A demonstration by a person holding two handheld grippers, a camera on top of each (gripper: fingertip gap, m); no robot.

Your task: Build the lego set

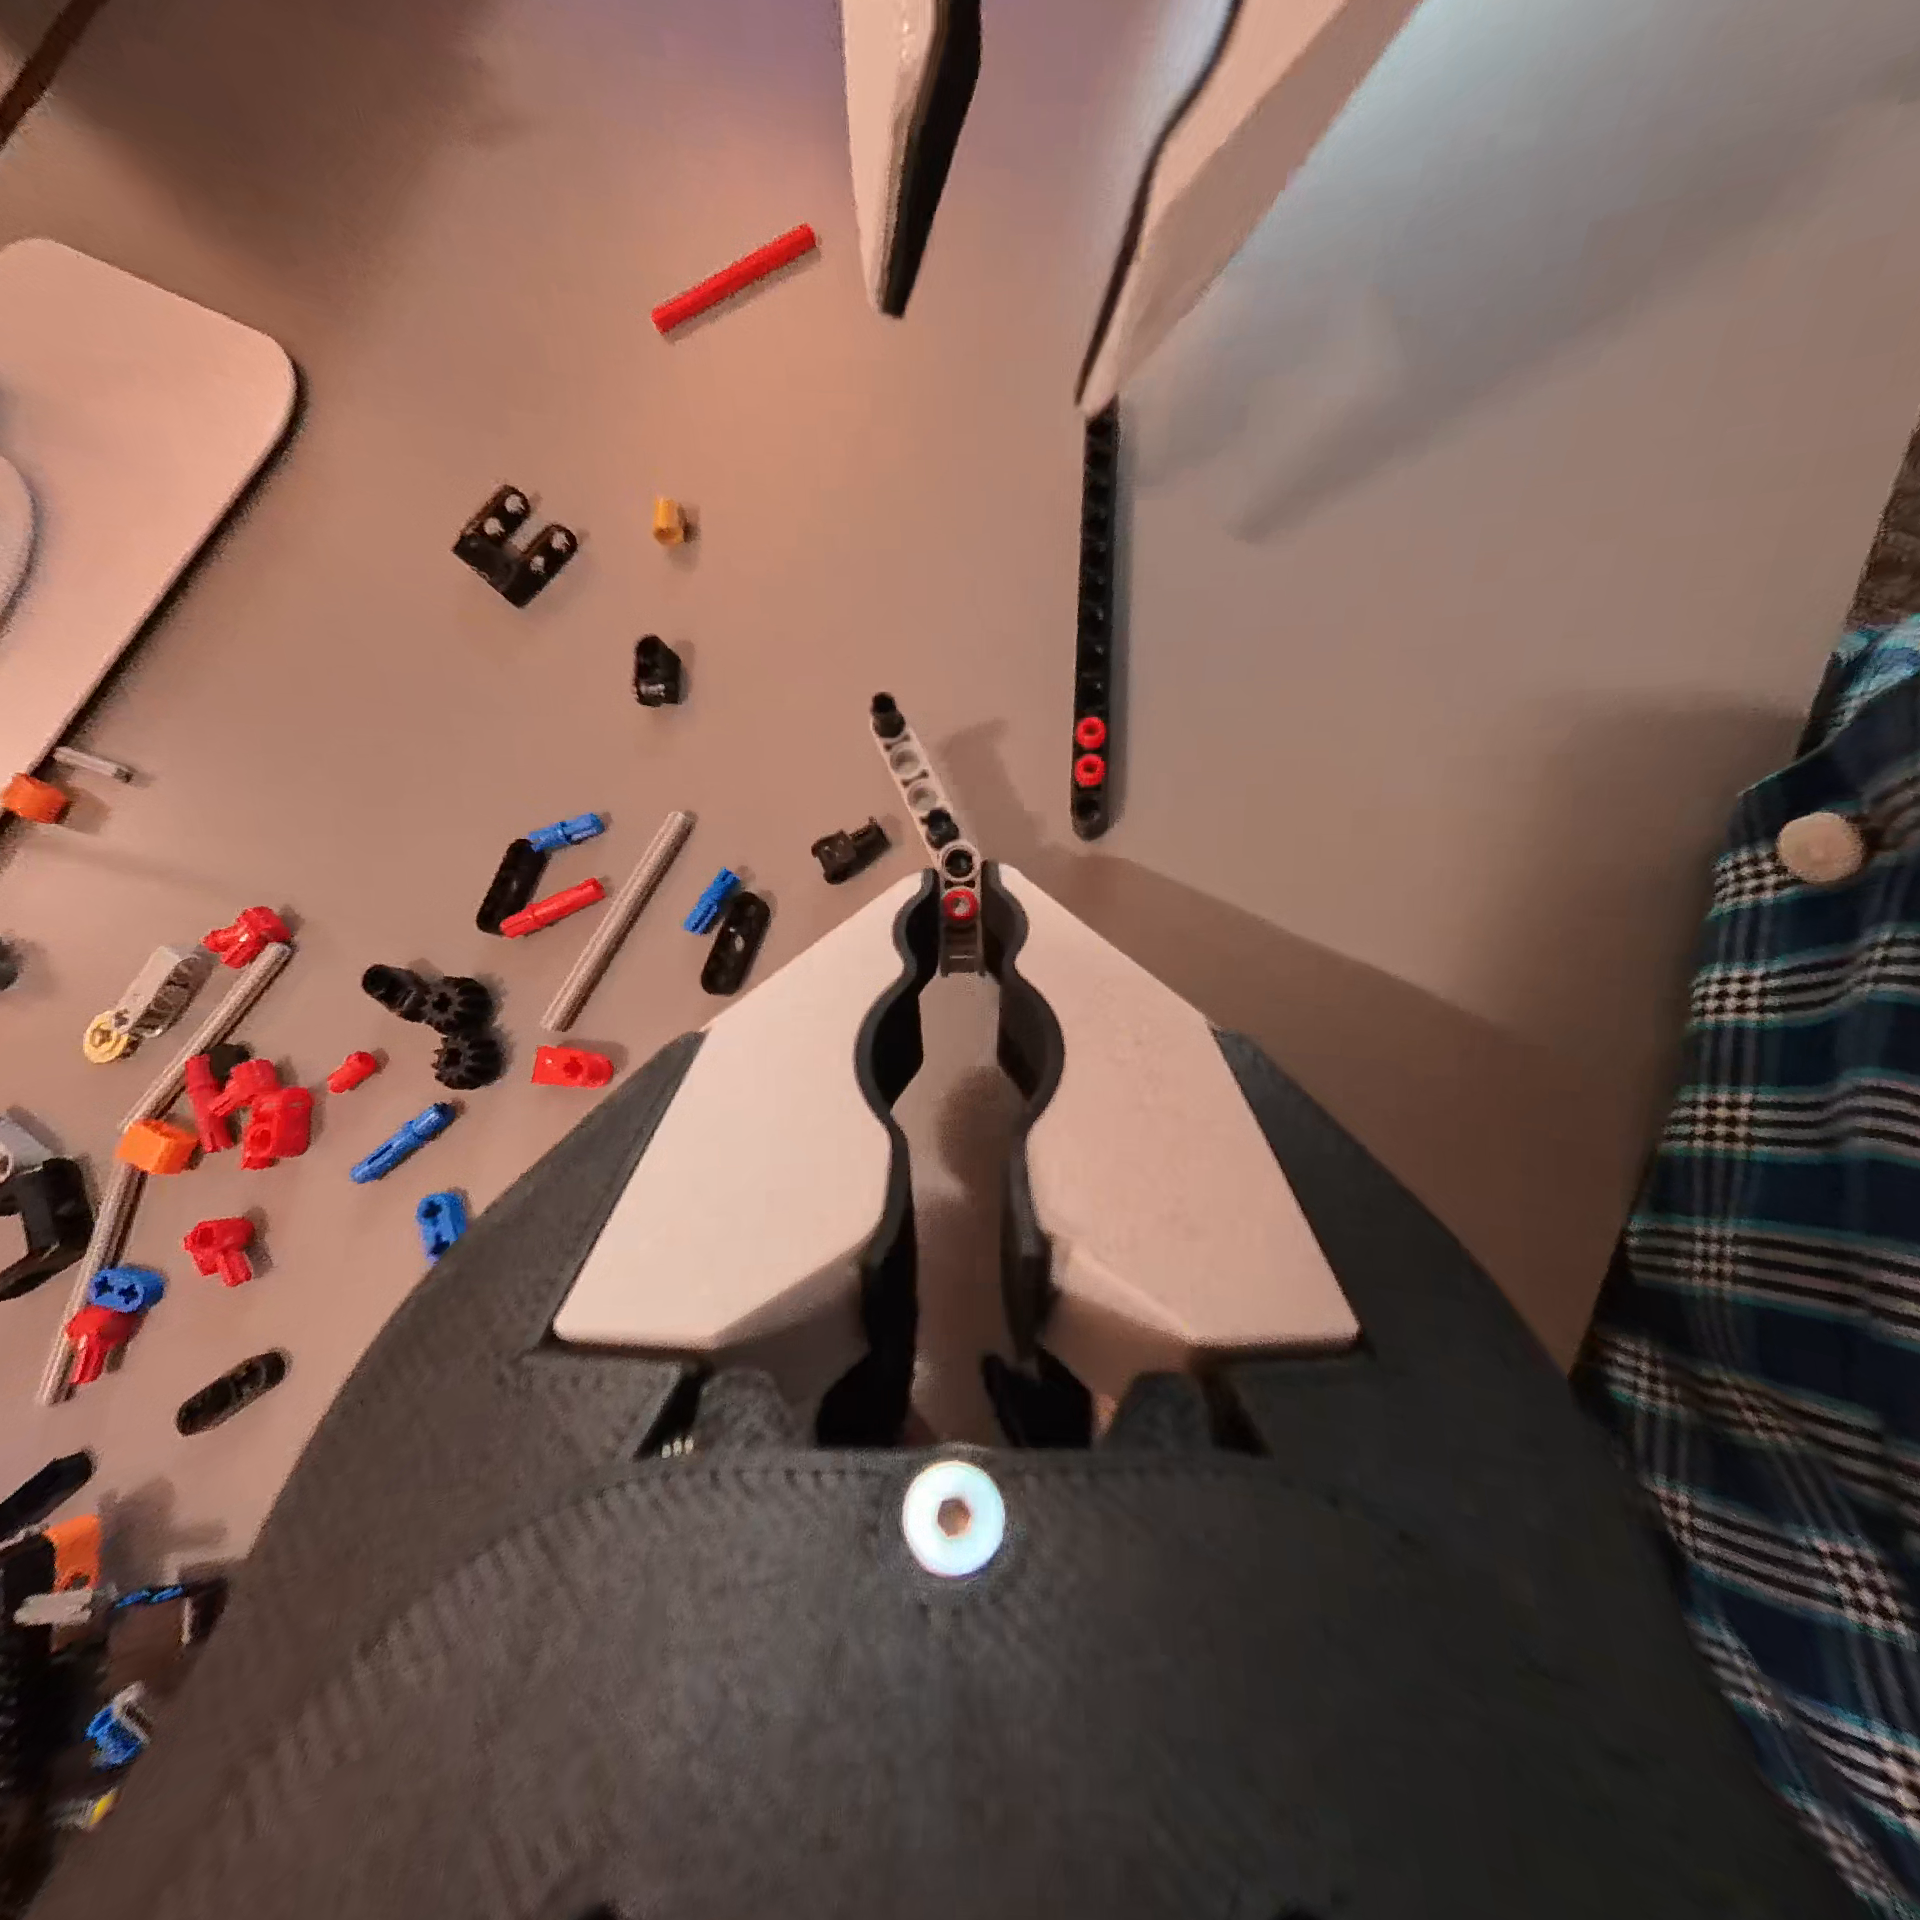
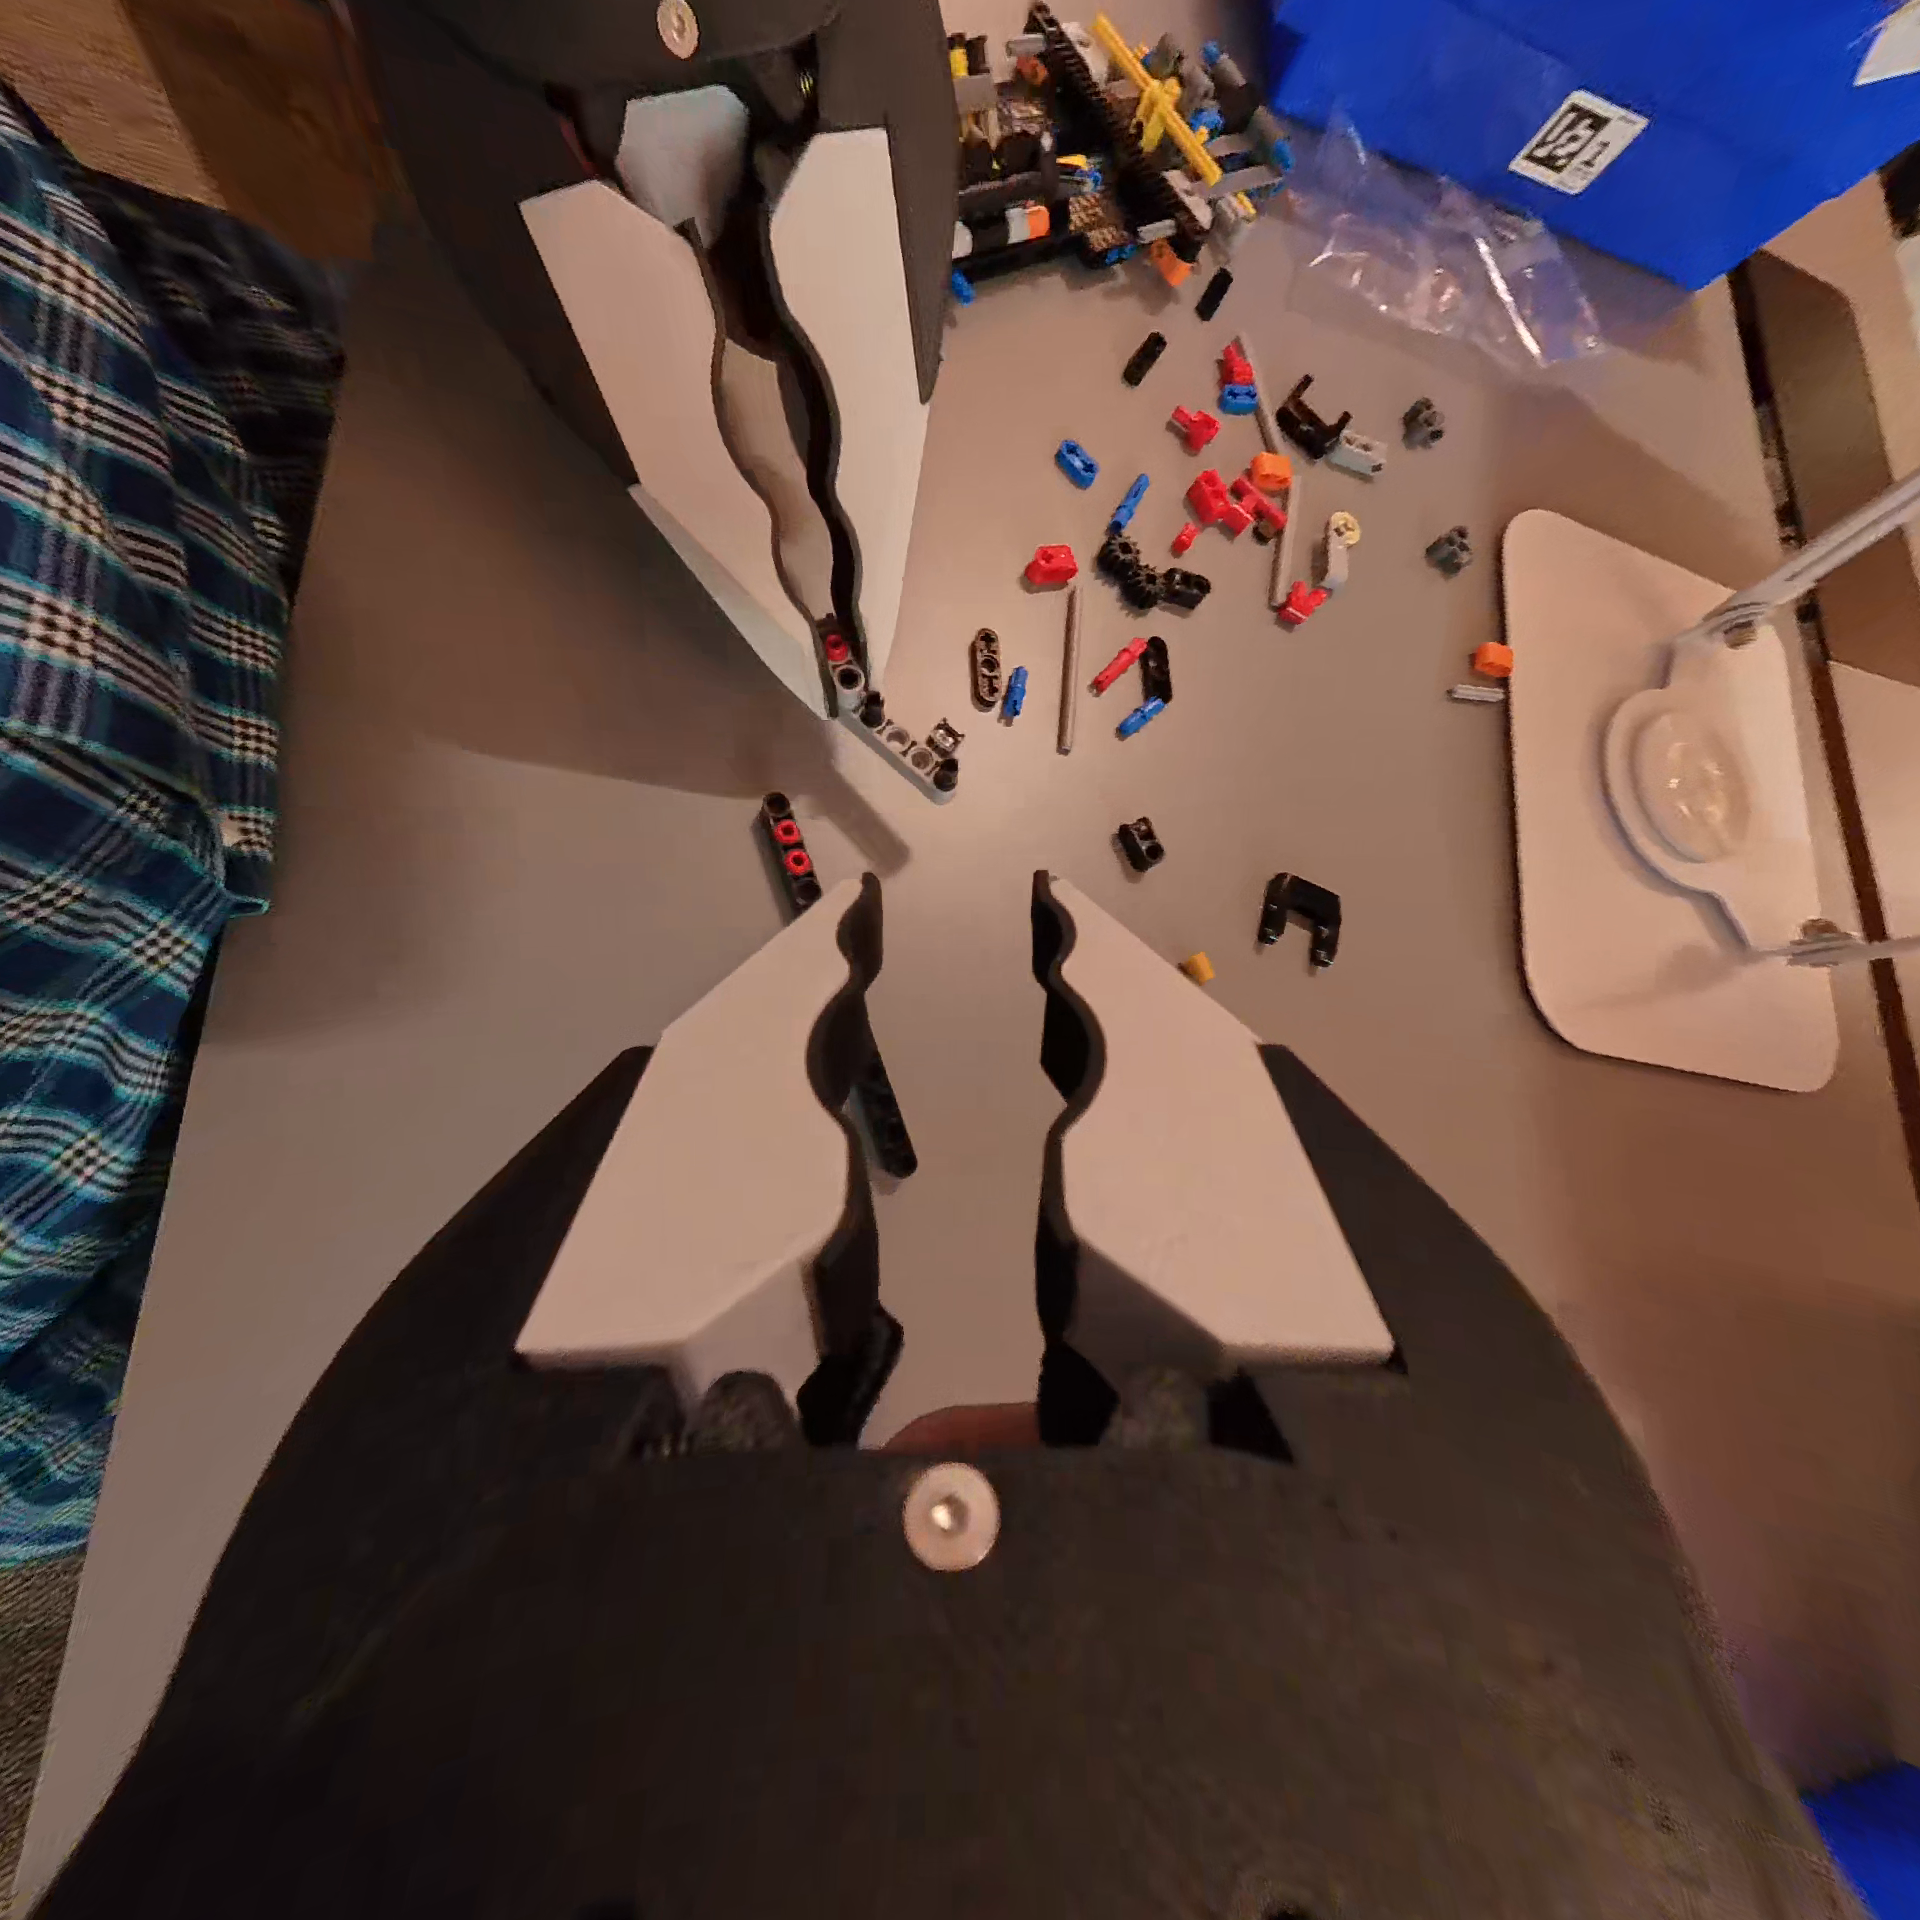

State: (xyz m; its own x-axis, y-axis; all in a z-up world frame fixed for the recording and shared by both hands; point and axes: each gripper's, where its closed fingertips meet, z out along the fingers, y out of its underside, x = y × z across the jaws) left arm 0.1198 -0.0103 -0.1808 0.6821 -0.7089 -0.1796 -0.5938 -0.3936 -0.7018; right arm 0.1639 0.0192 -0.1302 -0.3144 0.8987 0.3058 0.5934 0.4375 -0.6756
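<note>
The left gripper (image 1: 961, 894) is closed on 1 end of a light grey plastic beam with a row of round holes (image 1: 923, 784); a red pin sits in the hole between the fingertips and black pins fill 2 holes further along. The beam juts out over the grey table (image 1: 883, 499), its free end pointing away from the person's edge.

The right gripper (image 2: 951, 894) stands open and empty, its fingers wide apart. It hangs over a long black plastic beam with 2 red pins near 1 end (image 2: 792, 857), which lies flat on the table near the person's edge, just beside the grey beam's free end. The left finger partly covers it.

The step in hand looks like joining the 2 beams. To do it well, I would keep the left grip firm and level so the grey beam does not swing about its pinched end, then close the right fingers across the black beam's narrow sides, clear of the red pins, so those stay free to seat. Press straight along the pins; skewed pressure may jam them.

Loose red, blue and black pieces (image 2: 1205, 520) lie scattered toward the far edge, beside a partly built model (image 2: 1112, 156) and a blue box (image 2: 1558, 114).
</note>
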